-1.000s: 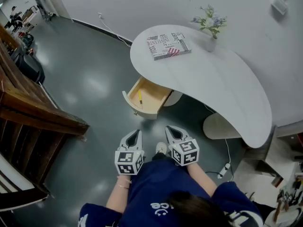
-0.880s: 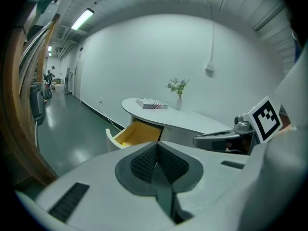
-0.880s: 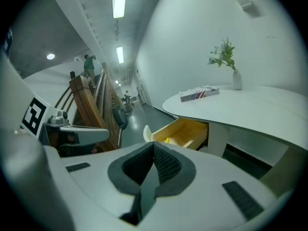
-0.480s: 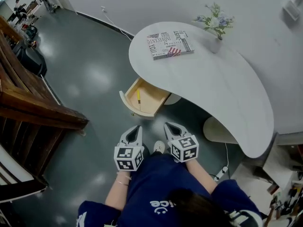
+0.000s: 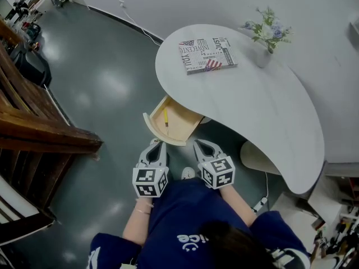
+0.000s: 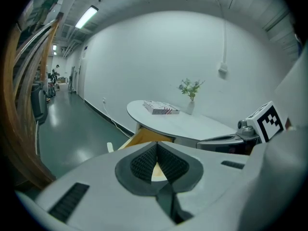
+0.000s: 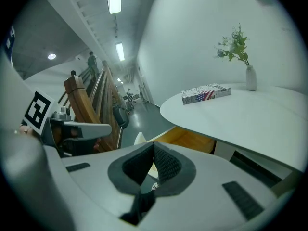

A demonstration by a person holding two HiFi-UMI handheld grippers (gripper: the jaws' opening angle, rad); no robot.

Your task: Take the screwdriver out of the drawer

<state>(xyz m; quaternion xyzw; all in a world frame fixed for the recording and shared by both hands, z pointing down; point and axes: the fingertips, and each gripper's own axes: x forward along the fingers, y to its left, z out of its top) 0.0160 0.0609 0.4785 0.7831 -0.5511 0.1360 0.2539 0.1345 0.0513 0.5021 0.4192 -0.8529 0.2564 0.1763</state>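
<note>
Left claw point(image 5: 157, 144) and right claw point(image 5: 198, 143), grey two-jawed tools, each have jaws closed tip to tip on nothing. They sit side by side, just short of the open pale wooden drawer point(image 5: 183, 121). The slim yellow-handled screwdriver point(image 5: 166, 118) lies inside it. The drawer juts from beneath the white curved desk's point(image 5: 263, 111) left edge.

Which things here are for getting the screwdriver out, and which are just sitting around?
For the job:
screwdriver
open drawer holding it
left claw
right claw

Just lying about:
book
vase of flowers
Both sit on the white table.
</note>
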